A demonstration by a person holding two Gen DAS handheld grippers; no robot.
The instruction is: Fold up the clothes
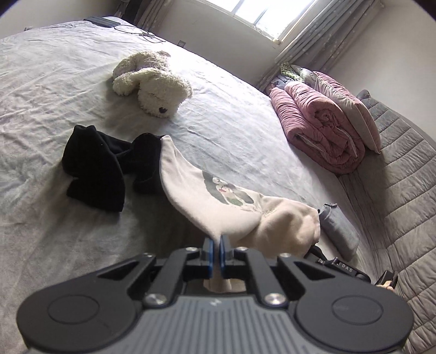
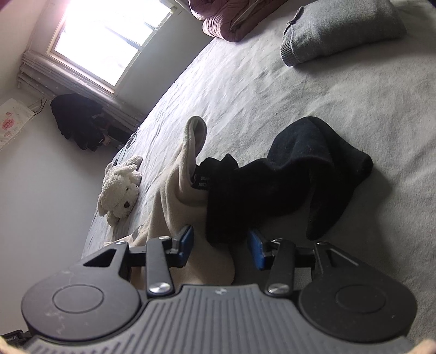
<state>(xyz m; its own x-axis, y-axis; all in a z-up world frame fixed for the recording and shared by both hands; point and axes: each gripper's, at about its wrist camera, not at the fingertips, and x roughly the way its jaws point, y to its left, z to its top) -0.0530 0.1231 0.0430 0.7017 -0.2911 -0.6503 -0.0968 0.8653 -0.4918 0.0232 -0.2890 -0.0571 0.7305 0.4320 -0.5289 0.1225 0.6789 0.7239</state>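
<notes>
A cream garment with a printed picture hangs lifted over the bed, and my left gripper is shut on its edge. A black garment lies crumpled on the sheet to the left, partly under the cream one. In the right wrist view the cream garment rises from the bed beside the black garment. My right gripper stands open, its blue pads on either side of the cream cloth and the black garment's near edge, gripping nothing.
A white plush dog lies further up the bed. A folded grey garment rests on the sheet, and a rolled pink quilt with a pillow sits at the bed's right side. A window is behind. The grey bed sheet is wrinkled.
</notes>
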